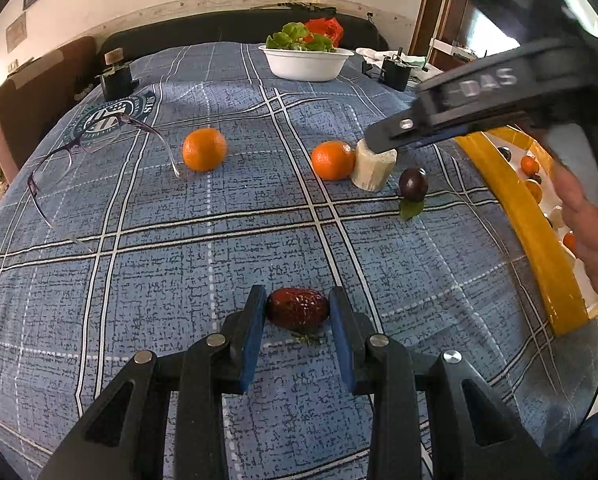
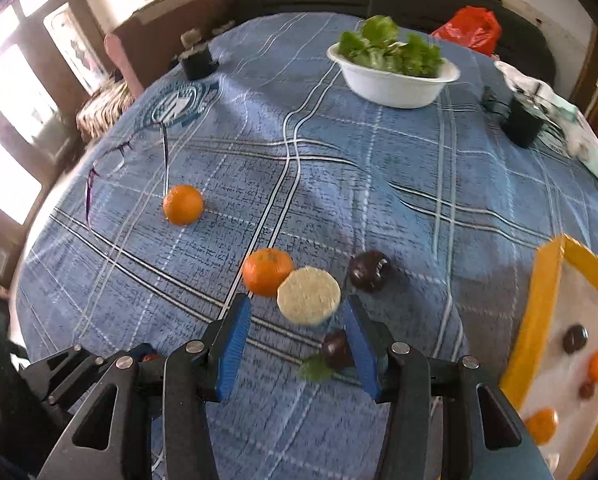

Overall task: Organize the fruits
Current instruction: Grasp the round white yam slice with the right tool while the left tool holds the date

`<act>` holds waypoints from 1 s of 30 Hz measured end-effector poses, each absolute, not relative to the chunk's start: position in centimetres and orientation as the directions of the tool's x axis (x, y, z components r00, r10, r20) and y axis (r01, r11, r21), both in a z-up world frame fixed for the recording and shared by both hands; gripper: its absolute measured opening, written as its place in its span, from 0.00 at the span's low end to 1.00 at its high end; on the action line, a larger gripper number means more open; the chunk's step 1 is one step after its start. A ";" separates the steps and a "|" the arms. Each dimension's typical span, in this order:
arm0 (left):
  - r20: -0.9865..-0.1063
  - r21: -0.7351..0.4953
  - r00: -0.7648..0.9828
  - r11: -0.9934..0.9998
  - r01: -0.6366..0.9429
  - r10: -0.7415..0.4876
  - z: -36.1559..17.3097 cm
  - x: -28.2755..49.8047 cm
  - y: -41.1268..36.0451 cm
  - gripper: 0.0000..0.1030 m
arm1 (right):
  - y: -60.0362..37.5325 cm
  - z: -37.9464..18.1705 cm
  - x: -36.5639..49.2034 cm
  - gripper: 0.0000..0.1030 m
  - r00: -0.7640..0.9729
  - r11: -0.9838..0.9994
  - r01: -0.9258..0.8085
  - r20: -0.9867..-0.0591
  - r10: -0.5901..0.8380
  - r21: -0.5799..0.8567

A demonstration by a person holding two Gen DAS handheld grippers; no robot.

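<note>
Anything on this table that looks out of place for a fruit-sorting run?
Yes: a pair of purple-framed eyeglasses lies open on the cloth left of the far orange, not fruit. A loose green leaf also lies by the dark plum.

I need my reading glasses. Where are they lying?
In the left wrist view the glasses lie on the left of the blue plaid cloth, just left of the lone orange.

Woven cloth tablecloth [image 1: 219, 240], glossy tray rim [image 1: 531, 232]
</note>
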State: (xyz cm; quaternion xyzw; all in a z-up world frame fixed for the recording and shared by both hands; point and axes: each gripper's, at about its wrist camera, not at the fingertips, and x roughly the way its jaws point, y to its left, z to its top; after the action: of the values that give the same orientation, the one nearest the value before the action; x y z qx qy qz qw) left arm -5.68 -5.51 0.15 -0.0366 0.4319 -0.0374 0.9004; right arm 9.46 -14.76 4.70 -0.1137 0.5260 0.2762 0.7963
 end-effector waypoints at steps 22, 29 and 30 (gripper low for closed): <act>-0.779 -0.064 0.623 0.997 0.036 -0.073 0.1 -5.6 -5.9 0.30 | -17.2 6.6 5.7 0.40 0.273 0.794 -0.573 -0.866 0.420 0.205; -0.780 -0.052 0.622 0.998 0.037 -0.063 0.1 -5.6 -6.0 0.30 | -17.8 4.6 0.3 0.40 0.210 0.784 -0.584 -0.893 0.399 0.212; -0.780 -0.052 0.622 0.998 0.037 -0.063 0.1 -5.6 -6.0 0.30 | -17.8 4.3 0.0 0.40 0.217 0.785 -0.588 -0.897 0.386 0.196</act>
State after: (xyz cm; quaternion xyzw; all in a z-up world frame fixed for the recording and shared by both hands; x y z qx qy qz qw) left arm -5.58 -5.98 0.06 -0.0153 0.4337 -0.0277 0.9005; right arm 0.04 -17.80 4.35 -0.0933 0.5411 0.3142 0.7744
